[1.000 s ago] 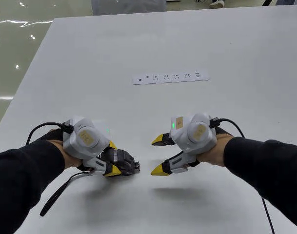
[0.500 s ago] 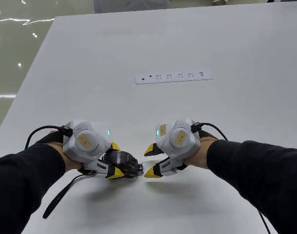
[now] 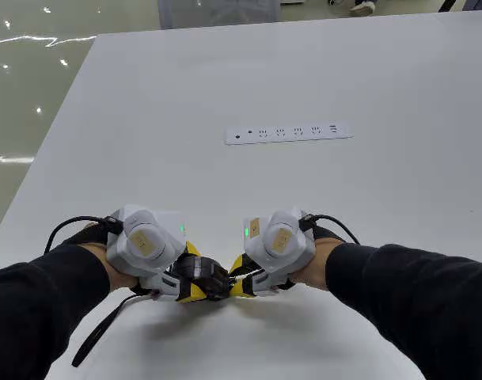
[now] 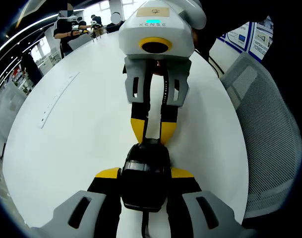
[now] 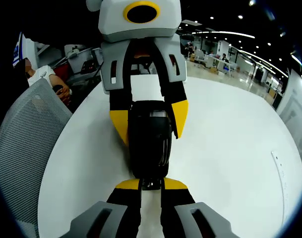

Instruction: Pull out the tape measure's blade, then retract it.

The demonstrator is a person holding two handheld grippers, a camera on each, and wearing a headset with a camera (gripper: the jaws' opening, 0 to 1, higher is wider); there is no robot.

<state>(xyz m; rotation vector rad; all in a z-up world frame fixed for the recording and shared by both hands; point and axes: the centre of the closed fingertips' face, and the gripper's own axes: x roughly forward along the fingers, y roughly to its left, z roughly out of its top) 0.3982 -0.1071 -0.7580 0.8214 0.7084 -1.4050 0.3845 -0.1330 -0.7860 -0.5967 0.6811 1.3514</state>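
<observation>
On the table (image 3: 225, 79), left gripper (image 3: 191, 271) clamps the tape measure (image 5: 150, 134), right gripper (image 4: 153, 131) pinches its blade tip (image 5: 151, 185) (barely visible); pull-out comes next, steadily.

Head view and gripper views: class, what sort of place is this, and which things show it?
Probably an open-plan office or lab: a big white table with a power strip on it, a mesh chair beside it, and long rows of ceiling lights.
</observation>
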